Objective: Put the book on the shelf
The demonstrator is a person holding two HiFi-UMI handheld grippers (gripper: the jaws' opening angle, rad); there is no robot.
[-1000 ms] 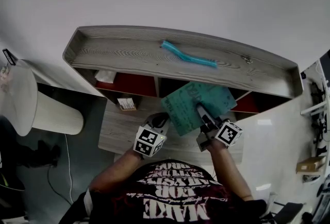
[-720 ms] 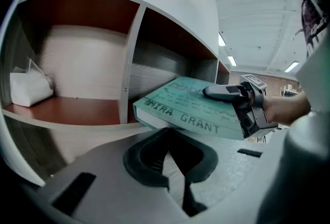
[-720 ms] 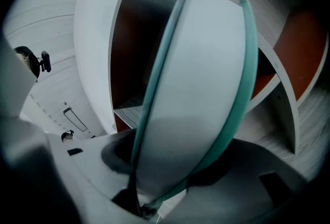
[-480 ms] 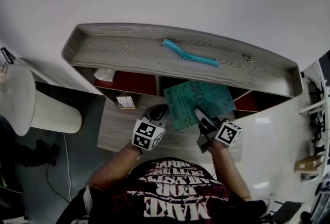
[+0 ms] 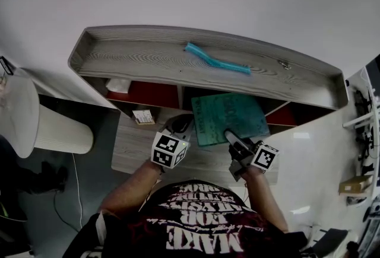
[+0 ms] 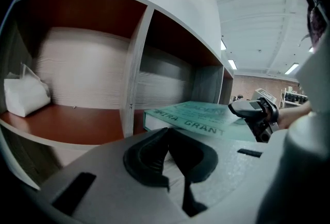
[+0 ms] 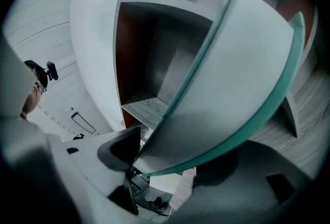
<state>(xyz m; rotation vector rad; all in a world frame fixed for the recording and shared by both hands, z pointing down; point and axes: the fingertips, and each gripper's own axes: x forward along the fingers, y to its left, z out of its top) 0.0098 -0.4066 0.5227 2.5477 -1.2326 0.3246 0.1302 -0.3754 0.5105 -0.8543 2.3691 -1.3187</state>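
A teal book [image 5: 228, 117] lies flat, its far end inside the middle compartment of the grey-and-red shelf unit [image 5: 148, 64]. My right gripper [image 5: 229, 136] is at the book's near edge. Its jaws have just been opening, and in the right gripper view the book [image 7: 232, 79] still lies between them, with my right gripper [image 7: 170, 161] open around it. My left gripper [image 5: 181, 129] is shut and holds nothing, just left of the book's near corner. In the left gripper view, my left gripper [image 6: 169, 140] faces the book's spine [image 6: 196, 117] and the right gripper [image 6: 252, 112].
A teal tube [image 5: 217, 62] lies on top of the shelf unit. A white packet [image 6: 23, 95] sits in the left compartment. A small box [image 5: 144, 118] rests on the grey desk [image 5: 133, 153]. A white cylindrical bin [image 5: 35, 123] stands at the left.
The book has slid further under the shelf top and turned squarer to it. The right gripper's jaws have spread. The left gripper has moved a little toward the shelf.
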